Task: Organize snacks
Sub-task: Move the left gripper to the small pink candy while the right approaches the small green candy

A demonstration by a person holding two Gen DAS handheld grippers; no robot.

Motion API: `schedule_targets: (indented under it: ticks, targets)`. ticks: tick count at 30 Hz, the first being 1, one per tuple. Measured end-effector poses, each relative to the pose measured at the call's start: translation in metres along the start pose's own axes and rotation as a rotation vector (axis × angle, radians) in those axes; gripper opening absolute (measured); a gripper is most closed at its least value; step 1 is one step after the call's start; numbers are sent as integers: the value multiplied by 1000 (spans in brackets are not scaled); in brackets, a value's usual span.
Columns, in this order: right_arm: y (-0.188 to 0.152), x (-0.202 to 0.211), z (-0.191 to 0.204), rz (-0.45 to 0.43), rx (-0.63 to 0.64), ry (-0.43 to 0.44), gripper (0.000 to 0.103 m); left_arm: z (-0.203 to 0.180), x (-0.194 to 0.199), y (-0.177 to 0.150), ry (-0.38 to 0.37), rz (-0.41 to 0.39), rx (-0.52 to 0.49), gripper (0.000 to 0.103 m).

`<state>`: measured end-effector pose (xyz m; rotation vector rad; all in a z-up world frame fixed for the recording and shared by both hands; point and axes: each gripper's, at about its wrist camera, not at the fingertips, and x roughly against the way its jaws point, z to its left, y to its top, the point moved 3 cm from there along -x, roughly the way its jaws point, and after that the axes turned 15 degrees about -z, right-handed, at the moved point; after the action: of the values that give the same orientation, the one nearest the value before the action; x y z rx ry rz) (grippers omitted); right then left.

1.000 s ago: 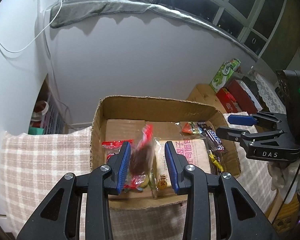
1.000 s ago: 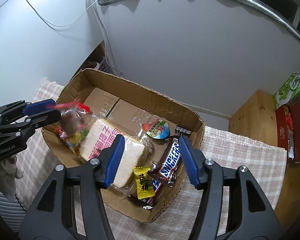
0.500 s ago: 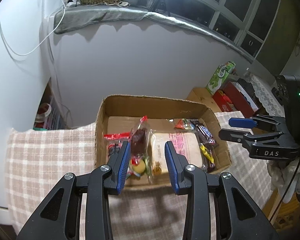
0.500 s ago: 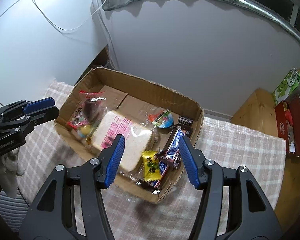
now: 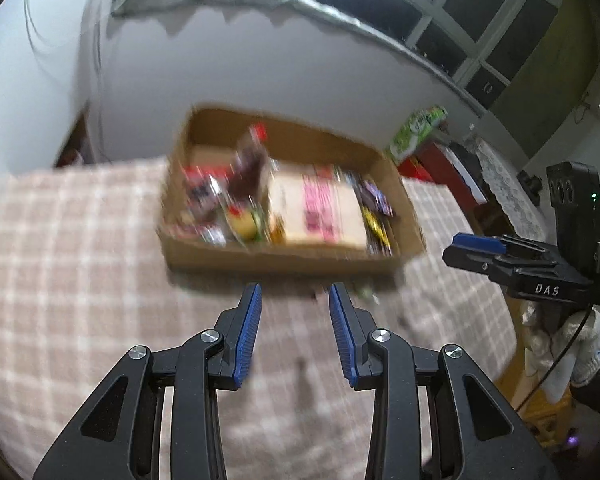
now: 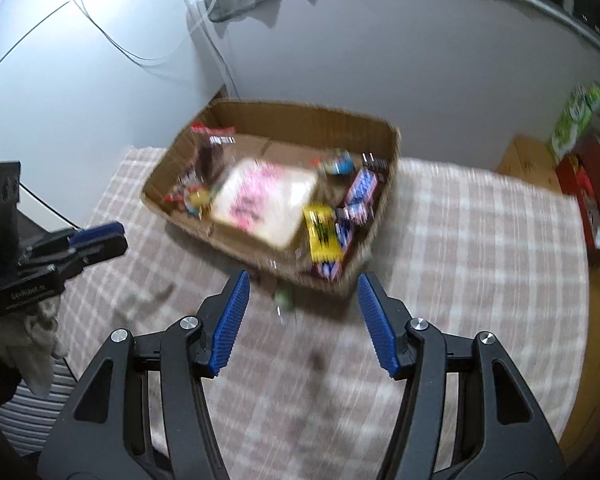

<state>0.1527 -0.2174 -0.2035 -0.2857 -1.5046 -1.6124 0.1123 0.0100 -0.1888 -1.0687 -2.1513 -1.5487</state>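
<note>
A cardboard box (image 5: 284, 260) (image 6: 276, 264) stands on the checked tablecloth and holds several snacks: a bread pack with pink print (image 5: 320, 208) (image 6: 266, 200), a clear bag with red trim (image 5: 252, 164) (image 6: 212, 148), chocolate bars (image 6: 360, 192) and a yellow sachet (image 6: 322, 234). My left gripper (image 5: 294, 330) is open and empty, in front of the box. My right gripper (image 6: 302, 320) is open and empty, in front of the box's near right corner. A small green thing (image 6: 284, 298) lies on the cloth by the box. Both views are blurred.
The checked tablecloth (image 5: 60, 280) (image 6: 480, 280) spreads around the box. A white wall stands behind it. To the right are a green carton (image 5: 418, 130) (image 6: 578, 116) and a red box (image 6: 588, 196) on a wooden stand.
Both grippers have pulled back and up from the box. The clear bag that was between the left fingers now lies in the box.
</note>
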Motion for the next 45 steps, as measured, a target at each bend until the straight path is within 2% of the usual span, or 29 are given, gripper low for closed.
schedule_targets:
  ticks: [4, 7, 9, 12, 19, 23, 27, 32, 35, 38, 41, 45]
  targets:
    - [-24, 3, -10, 38, -34, -7, 58, -11, -21, -21, -29, 57, 11, 33]
    - [-35, 7, -14, 52, -46, -9, 52, -18, -36, -26, -34, 67, 25, 24]
    - [-38, 8, -18, 55, -52, -16, 51, -22, -45, -26, -29, 63, 36, 24]
    - [-44, 13, -25, 61, -68, -23, 40, -22, -53, -26, -2, 43, 49, 23]
    - [-55, 22, -40, 70, -92, -35, 40, -17, -68, -28, 89, 29, 37, 19]
    - [-62, 23, -48, 79, -105, -38, 40, -17, -78, -33, 151, 39, -12, 18]
    - [-67, 23, -53, 87, -114, -36, 40, -20, -85, -36, 160, 33, -24, 18]
    - [-72, 25, -55, 97, -105, -37, 40, -41, -93, -40, 96, 44, -78, 18]
    - [-73, 27, -60, 96, -112, -40, 40, -54, -97, -46, 40, 55, -111, 18]
    - [-76, 29, -64, 101, -119, -45, 40, -69, -100, -53, -54, 87, -125, 18]
    - [-80, 30, -68, 107, -122, -51, 40, -87, -101, -61, -109, 107, -186, 18]
    - [-83, 31, -75, 112, -149, -65, 40, -104, -101, -70, -169, 136, -192, 18]
